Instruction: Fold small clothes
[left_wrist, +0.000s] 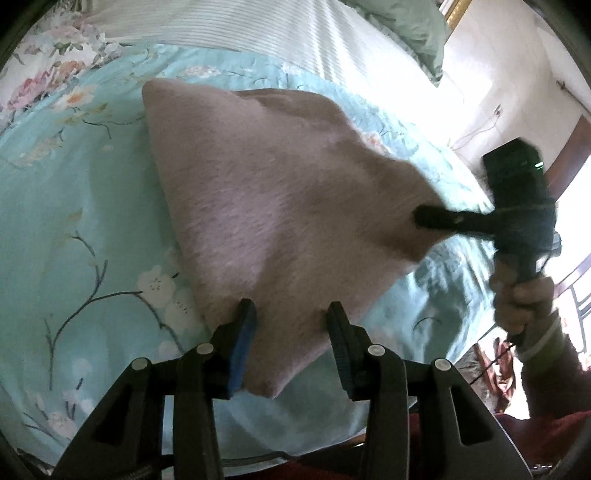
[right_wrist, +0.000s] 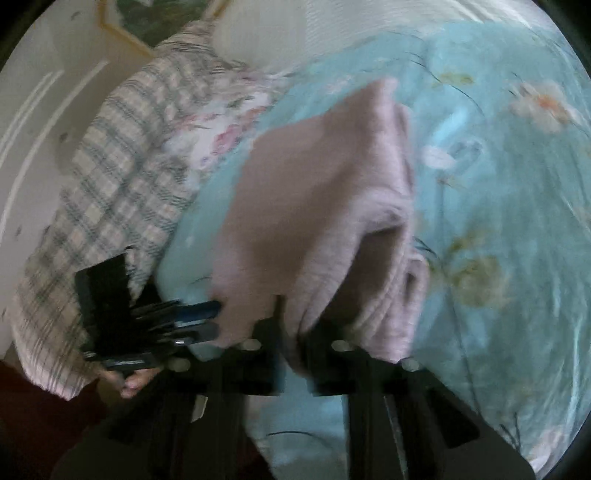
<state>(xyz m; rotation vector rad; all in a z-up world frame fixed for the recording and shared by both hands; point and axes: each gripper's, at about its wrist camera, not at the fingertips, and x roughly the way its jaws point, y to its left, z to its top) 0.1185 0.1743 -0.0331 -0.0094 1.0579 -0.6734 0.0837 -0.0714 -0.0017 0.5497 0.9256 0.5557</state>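
A pink knit garment (left_wrist: 266, 192) lies partly raised over the teal floral bedspread (left_wrist: 74, 192). In the left wrist view its near corner fills the gap between the fingers of my left gripper (left_wrist: 291, 325), which is shut on it. My right gripper (left_wrist: 421, 218) is clamped shut on the garment's right corner and holds that corner off the bed. In the right wrist view the garment (right_wrist: 314, 184) hangs in thick folds from my right gripper (right_wrist: 291, 326). My left gripper (right_wrist: 207, 317) grips its left edge there. This view is blurred.
A person's hand (left_wrist: 524, 302) holds the right gripper's handle near the bed's right edge. White striped bedding (left_wrist: 221, 22) and a green pillow (left_wrist: 406, 29) lie at the head of the bed. A plaid blanket (right_wrist: 110, 177) covers the bed's left side.
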